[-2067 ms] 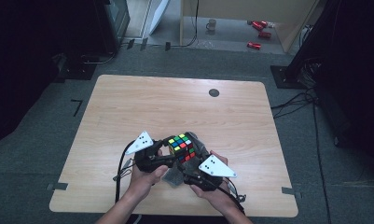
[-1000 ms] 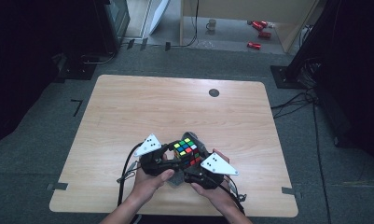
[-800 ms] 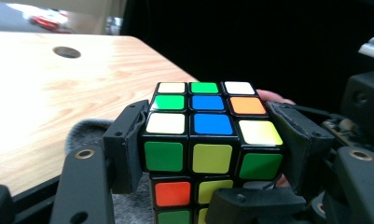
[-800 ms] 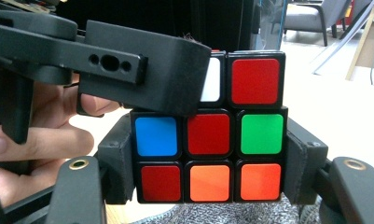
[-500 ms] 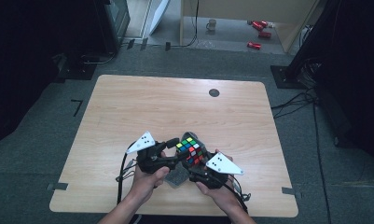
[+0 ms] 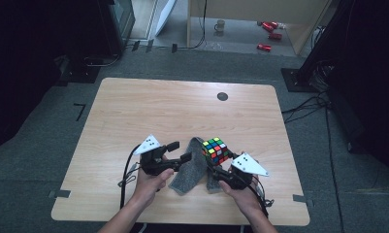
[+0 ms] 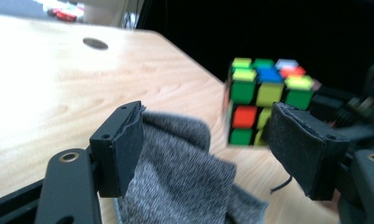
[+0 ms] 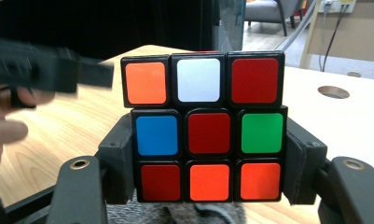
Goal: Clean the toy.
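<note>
Cube (image 8: 205,126) sits clamped in my right gripper (image 6: 221,167) (orange, white, red on top); my left gripper (image 6: 178,151), jaws just widening, hangs loose over the grey cloth (image 7: 184,172).

Light wooden table (image 6: 148,111): grey cloth (image 6: 189,170) lies near front edge; dark round hole (image 6: 222,96) near back edge.

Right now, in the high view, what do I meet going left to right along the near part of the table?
Left gripper → grey cloth → cube → right gripper, jaws shut on the cube.
</note>
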Available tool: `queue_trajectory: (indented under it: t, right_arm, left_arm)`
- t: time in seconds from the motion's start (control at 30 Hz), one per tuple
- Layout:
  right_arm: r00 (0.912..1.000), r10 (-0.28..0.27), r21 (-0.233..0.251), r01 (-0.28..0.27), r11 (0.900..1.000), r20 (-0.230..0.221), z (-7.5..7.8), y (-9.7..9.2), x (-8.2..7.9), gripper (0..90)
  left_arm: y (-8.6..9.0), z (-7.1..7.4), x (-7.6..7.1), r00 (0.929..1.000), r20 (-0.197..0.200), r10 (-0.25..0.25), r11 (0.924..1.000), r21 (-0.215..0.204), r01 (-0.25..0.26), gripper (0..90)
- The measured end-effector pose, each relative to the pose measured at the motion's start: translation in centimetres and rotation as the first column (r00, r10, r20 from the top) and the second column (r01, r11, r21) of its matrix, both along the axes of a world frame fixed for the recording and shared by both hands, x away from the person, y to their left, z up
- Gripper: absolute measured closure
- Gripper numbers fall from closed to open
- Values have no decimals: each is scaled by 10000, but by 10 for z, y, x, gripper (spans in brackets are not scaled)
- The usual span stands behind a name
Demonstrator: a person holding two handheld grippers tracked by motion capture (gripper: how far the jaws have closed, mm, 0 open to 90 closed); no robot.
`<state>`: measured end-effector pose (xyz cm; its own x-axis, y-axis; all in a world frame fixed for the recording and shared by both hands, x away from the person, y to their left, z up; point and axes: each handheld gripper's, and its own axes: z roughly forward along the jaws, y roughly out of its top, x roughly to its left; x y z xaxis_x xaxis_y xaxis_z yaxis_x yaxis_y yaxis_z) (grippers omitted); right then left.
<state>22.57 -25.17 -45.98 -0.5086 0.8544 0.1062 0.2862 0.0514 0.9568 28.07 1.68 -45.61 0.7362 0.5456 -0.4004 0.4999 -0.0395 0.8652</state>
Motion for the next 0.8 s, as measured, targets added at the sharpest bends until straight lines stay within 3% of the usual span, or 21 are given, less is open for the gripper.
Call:
queue_trajectory:
  t: [0.1,0.23,0.27,0.33,0.37,0.43,0.53,0.57,0.6,0.67,0.73,0.77,0.8]
  right_arm:
    - [9998,-171,91,171,9998,-58,4,-9,2,342]
    - [9989,-423,-264,418,9988,-195,5,-25,-4,342]
    - [9989,-423,-264,418,9988,-195,5,-25,-4,342]
    - [9987,-474,-347,468,9983,-185,3,-33,-9,342]
    - [9985,-513,-359,506,9981,-187,2,-36,-11,342]
    - [9982,-563,-326,556,9979,-207,-1,-43,-15,342]
    - [9976,-603,-269,594,9979,-328,-6,-48,-17,342]
    - [9976,-596,-259,587,9979,-344,-7,-49,-16,341]
    - [9976,-577,-235,569,9981,-381,-7,-48,-16,342]
    - [9977,-542,-176,535,9984,-409,-7,-47,-18,341]
    - [9980,-483,-167,477,9987,-409,-7,-45,-18,341]
    - [9983,-462,-209,454,9988,-366,-8,-43,-18,341]
    - [9981,-443,-197,435,9989,-428,-9,-42,-18,341]
  left_arm:
    - [-10,-10,4,9996,-244,-142,9993,338,150,285]
    - [-34,-21,4,9989,-370,-301,9947,968,336,292]
    - [-34,-21,4,9989,-370,-301,9947,968,336,300]
    - [-49,-26,3,9996,-265,-67,9819,1891,116,306]
    - [-54,-30,3,9996,-299,-21,9764,2158,85,307]
    - [-66,-40,3,9977,-373,562,9513,3053,-422,320]
    - [-79,-47,2,9936,-458,1037,9255,3702,-795,369]
    - [-83,-49,1,9939,-369,1040,9181,3879,-817,397]
    - [-87,-51,0,9951,-187,972,9026,4229,-802,434]
    - [-89,-54,-2,9961,-36,886,8896,4501,-776,526]
    - [-85,-53,0,9959,-173,890,8931,4439,-721,637]
    - [-83,-53,1,9952,-275,937,8998,4302,-728,731]
    - [-77,-51,3,9940,-461,992,9123,4030,-724,799]
